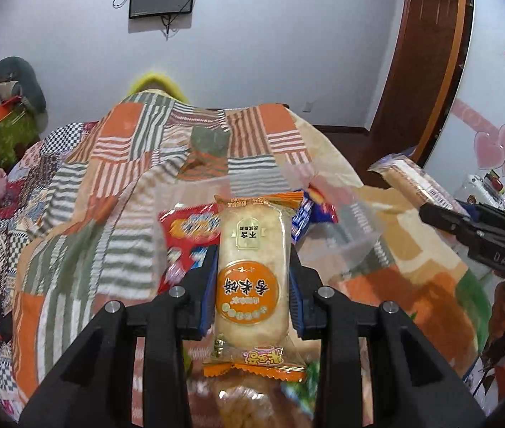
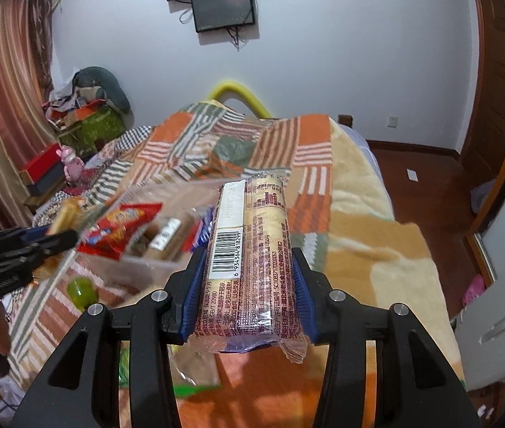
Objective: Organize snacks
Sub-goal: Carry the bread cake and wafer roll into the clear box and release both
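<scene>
Currently both tools are loaded. Left hand-held gripper (image 1: 252,285): blue pads pressed on either side of a rice cracker packet (image 1: 252,271), clear wrap with orange crimped ends and an orange oval label, printing upside down to the camera; packet lies lengthwise along the fingers and is held off the bed (image 1: 84,192). Right hand-held gripper (image 2: 248,292): jaws clamped on a long biscuit packet (image 2: 248,249), clear wrap, barcode strip facing up, far end projecting well past the fingertips. The right wrist view also shows a clear plastic container (image 2: 138,264) sitting on the patchwork quilt to the left of that packet, holding a red snack bag (image 2: 124,228) and several other wrapped items, too blurred to identify. A green round object (image 2: 81,290) lies on the quilt just beside the container's near wall. In the left wrist view the red bag and blue wrappers (image 1: 309,214) sit beyond the cracker packet, lower than it; further loose packets lie under the gripper body, blurred. Both packets are apart from the container. A wall-mounted screen (image 2: 223,9) is on the far wall above the bed.
</scene>
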{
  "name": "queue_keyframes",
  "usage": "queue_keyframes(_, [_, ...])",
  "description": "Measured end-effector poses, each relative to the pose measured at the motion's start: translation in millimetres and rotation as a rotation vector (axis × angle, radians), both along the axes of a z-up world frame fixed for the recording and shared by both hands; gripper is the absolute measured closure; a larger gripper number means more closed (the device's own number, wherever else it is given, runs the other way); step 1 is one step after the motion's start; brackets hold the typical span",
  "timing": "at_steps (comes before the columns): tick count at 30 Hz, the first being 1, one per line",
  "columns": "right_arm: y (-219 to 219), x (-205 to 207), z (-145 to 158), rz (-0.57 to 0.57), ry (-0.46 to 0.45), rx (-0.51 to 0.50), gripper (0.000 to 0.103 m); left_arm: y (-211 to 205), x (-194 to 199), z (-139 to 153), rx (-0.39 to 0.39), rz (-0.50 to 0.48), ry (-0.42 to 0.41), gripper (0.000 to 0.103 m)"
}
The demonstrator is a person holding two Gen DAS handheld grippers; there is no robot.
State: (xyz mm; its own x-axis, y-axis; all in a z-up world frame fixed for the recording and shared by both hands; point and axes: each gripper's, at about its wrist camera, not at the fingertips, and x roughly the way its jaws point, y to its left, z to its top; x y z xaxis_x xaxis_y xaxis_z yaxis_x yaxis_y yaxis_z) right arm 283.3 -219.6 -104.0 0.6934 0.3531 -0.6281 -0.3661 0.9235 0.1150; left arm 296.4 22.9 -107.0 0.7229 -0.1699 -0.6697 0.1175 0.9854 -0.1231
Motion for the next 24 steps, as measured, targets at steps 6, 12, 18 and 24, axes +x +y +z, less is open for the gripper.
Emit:
queue_keyframes(6, [17.8,17.7,-4.5,0.021,-0.006,0.008,0.061,-15.0,29.7,-5.2,-0.003,-0.012,0.007,0.069])
queue_keyframes(12, [31.6,36.4,-15.3,0.034,0.013,0.010,0.061,-24.2,62.8,-21.6,-0.009,-0.019,0.062,0.069])
queue_keyframes(18, [38.9,56.7,-27.6,0.046,0.047,-0.009,0.061,-33.9,83.0,-41.0,0.027,-0.036,0.100,0.069])
queue_keyframes(24, [38.2,63.8,-42.4,0.050,0.094,-0.016,0.061,-41.8,87.8,-50.3,0.082,-0.046,0.100,0.069])
